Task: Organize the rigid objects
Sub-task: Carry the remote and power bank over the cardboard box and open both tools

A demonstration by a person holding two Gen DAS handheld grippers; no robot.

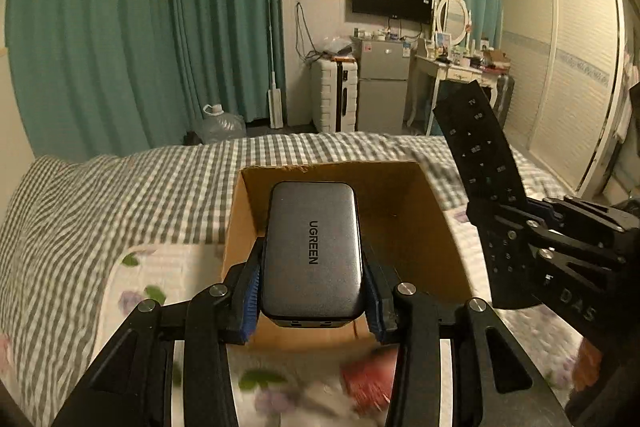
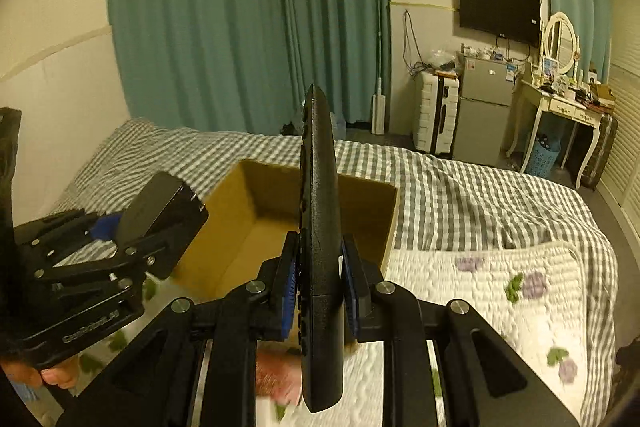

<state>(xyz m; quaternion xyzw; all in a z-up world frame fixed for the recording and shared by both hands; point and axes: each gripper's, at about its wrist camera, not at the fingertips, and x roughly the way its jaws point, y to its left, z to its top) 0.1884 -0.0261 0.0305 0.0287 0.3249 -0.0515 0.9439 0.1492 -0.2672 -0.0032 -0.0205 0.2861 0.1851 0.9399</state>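
My left gripper (image 1: 312,291) is shut on a grey UGREEN charger block (image 1: 313,247), held flat above the near edge of an open cardboard box (image 1: 424,227) on the bed. My right gripper (image 2: 319,291) is shut on a long black remote control (image 2: 320,227), held on edge with its tip pointing up and away. In the left wrist view the remote (image 1: 480,155) rises at the right, button side showing, gripped by the right gripper (image 1: 516,239). In the right wrist view the left gripper (image 2: 116,239) and charger (image 2: 160,215) hang left of the box (image 2: 360,215), whose visible interior looks bare.
The box sits on a bed with a grey checked cover (image 2: 460,195) and a white floral quilt (image 2: 500,291). A blurred red object (image 1: 368,379) lies on the quilt below the grippers. A hand (image 2: 52,375) holds the left gripper. Beyond the bed stand a fridge (image 1: 382,87), suitcase and dressing table.
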